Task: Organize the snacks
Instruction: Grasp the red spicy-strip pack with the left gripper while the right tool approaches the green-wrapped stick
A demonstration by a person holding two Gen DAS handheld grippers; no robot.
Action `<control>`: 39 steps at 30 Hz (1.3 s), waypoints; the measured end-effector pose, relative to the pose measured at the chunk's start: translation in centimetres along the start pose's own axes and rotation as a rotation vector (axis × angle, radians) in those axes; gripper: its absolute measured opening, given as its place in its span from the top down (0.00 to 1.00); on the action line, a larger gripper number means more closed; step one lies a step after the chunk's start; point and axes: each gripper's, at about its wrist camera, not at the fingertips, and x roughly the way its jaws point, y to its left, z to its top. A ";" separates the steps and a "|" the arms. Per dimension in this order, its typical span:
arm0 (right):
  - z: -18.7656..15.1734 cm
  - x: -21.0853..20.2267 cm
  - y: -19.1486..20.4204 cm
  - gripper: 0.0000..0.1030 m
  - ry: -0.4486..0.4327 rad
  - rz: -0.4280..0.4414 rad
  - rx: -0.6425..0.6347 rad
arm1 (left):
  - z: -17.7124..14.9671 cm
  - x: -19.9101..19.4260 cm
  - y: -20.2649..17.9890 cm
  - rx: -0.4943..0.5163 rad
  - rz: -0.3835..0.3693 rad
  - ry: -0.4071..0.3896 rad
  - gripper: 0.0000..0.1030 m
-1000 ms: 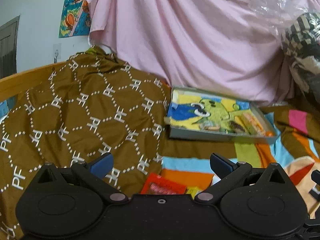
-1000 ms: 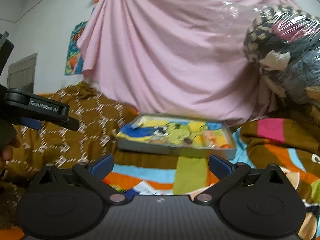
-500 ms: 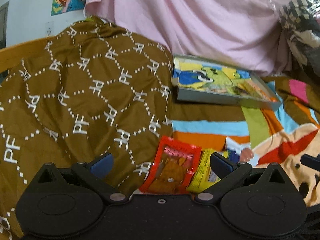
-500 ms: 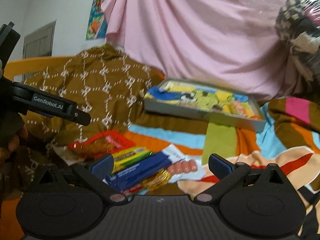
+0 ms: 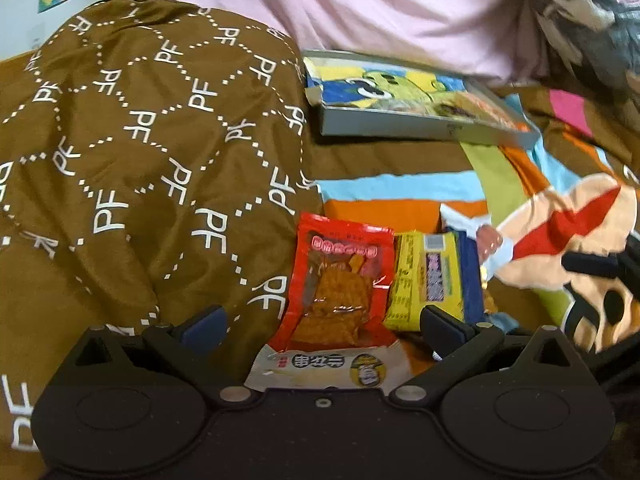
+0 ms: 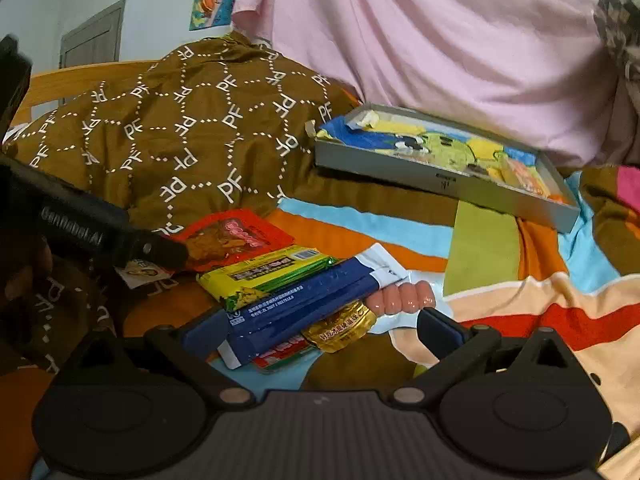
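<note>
both grippers have dropped from a raised view of the far tray to a low position over the snack pile within the last second; the packets, hidden or barely in frame before, now fill the lower middle of both views. the left gripper (image 5: 322, 322) is spread wide and empty, with the red packet (image 5: 340, 280) lying between its fingers and a white packet (image 5: 332, 366) just under it. the right gripper (image 6: 322, 326) is likewise spread and holds nothing, with the blue packet (image 6: 304, 304) between its fingers, the yellow packet (image 6: 268, 276) beside it, a gold packet (image 6: 340, 326) and pink sausages (image 6: 400, 298) near. the pile rests on the striped bedsheet (image 6: 360, 232), beside the brown quilt (image 5: 140, 140). the tray (image 6: 440, 178) sits well apart, behind, already holding some items. judgement: approach is complete, no pick is made yet; closing on one packet each comes next, and overlapping packets risk a double grab
</note>
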 end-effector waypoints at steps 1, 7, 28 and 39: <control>0.0 0.1 -0.3 0.00 0.003 0.010 0.017 | -0.1 0.2 0.1 0.010 -0.003 0.004 0.01; 0.9 0.6 -1.9 0.00 0.009 0.158 0.098 | 0.1 1.2 0.3 0.043 -0.021 0.023 0.01; 3.5 7.2 -4.7 0.18 0.167 0.463 0.492 | 1.0 2.1 0.0 0.096 -0.142 0.047 0.06; 3.2 8.4 -5.4 0.28 0.130 0.496 0.597 | 1.7 2.9 0.8 -0.054 -0.167 0.103 0.06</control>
